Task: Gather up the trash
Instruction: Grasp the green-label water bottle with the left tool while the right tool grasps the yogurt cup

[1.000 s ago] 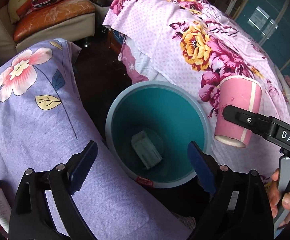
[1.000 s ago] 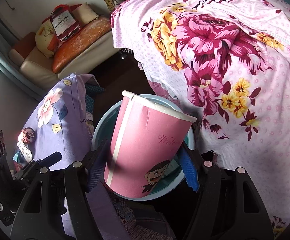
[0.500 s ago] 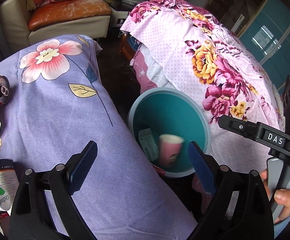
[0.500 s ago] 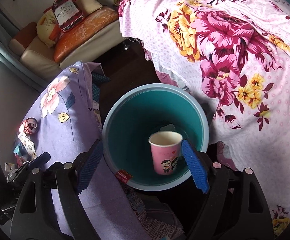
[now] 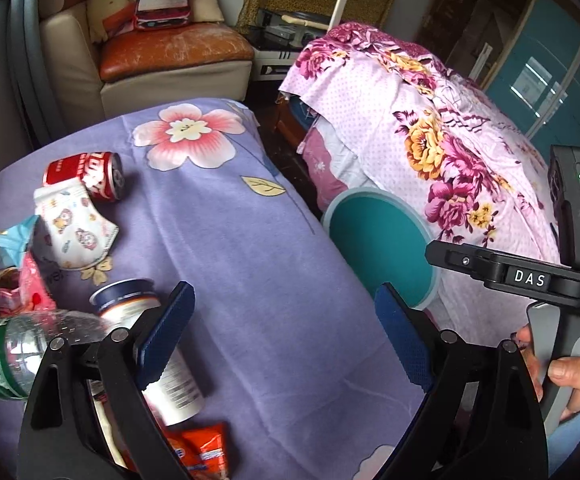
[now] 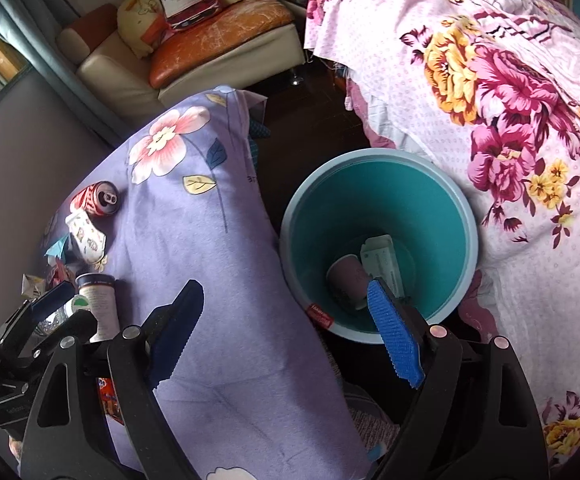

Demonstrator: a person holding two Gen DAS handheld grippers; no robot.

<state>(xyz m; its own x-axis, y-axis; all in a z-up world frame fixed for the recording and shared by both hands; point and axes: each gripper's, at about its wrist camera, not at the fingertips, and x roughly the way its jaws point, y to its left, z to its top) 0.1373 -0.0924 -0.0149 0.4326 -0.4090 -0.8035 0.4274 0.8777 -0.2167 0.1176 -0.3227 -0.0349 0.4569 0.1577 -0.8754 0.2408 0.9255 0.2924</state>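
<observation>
Closest to us, our left gripper (image 5: 283, 332) hangs with its blue pads spread wide and nothing between them, and right under its left finger lies the white canister (image 5: 157, 344), on its side, long axis running away from us, partly tucked beneath that finger. Just left of it is the clear plastic bottle (image 5: 21, 352), and the orange wrapper (image 5: 201, 452) sits at our near edge. So the left hand looks the nearer one for the next pick, with a short shift leftward. Our right gripper (image 6: 285, 336) has its jaws opening, empty, over the purple cloth (image 6: 229, 280) beside the teal bin (image 6: 466, 216). Only the right view looks down inside: the pink cup (image 6: 348, 276) lies tipped at the bottom against a white box (image 6: 382, 260); the left view shows just the bin's inner wall. Farther out, a face mask (image 5: 73, 232) and the red can (image 5: 85, 174) wait, well apart from both grippers.
</observation>
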